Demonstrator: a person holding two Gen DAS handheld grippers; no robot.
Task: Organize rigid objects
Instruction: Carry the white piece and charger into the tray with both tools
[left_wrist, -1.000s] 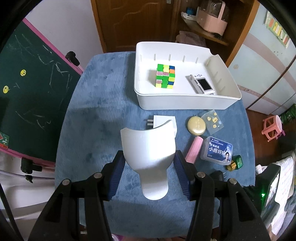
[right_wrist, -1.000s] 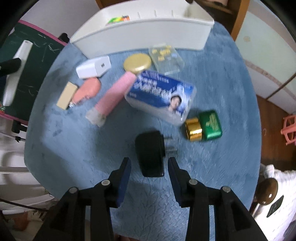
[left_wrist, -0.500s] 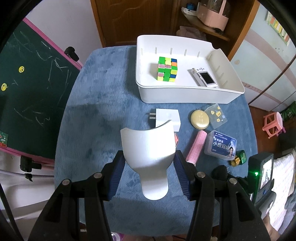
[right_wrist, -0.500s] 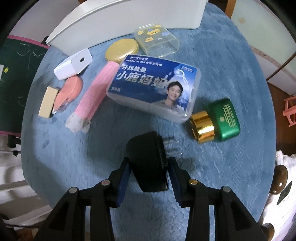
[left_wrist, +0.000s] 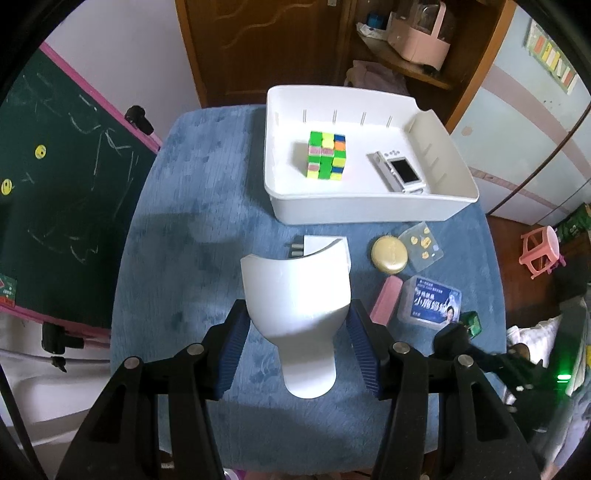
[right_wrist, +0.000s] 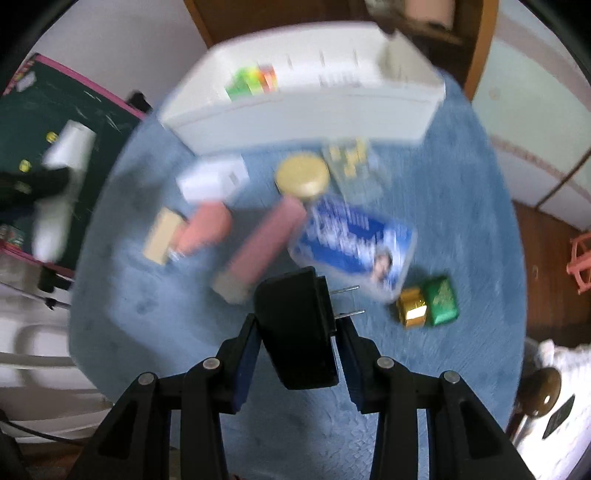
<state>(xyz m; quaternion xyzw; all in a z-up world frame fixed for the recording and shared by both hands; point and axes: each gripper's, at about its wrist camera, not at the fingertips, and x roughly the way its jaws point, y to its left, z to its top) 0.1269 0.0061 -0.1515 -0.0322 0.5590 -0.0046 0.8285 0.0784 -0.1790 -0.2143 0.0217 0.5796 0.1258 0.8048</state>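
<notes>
A: Starting at the left, we see the left hand-held gripper (left_wrist: 301, 347) clamped on a white curved scoop (left_wrist: 297, 306), its blue pads pressing the scoop's two sides, held above the blue-covered counter (left_wrist: 192, 229).

B: Just beyond the scoop's far edge we spot the white charger (left_wrist: 317, 245), its prongs pointing left, lying on the counter near the tray's near wall.

A: The white tray (left_wrist: 369, 210) sits at the far side of the counter. Inside it we have the colour cube (left_wrist: 327, 156) toward the left and the small silver camera (left_wrist: 400, 173) toward the right, apart from each other.

B: Right of the charger we find the gold round tin (left_wrist: 389, 254), then the clear case with yellow bits (left_wrist: 421, 244) just beside it. Nearer to us lie the pink tube (left_wrist: 386, 304) and the blue-labelled floss box (left_wrist: 430, 306), side by side.

A: In the right wrist view, which is blurred, the right hand-held gripper (right_wrist: 295, 343) is closed on the black plug adapter (right_wrist: 295, 325), prongs pointing right, lifted off the counter.

B: To its right we see the green bottle with a gold cap (right_wrist: 428, 307) lying on the counter, near the floss box.
</notes>
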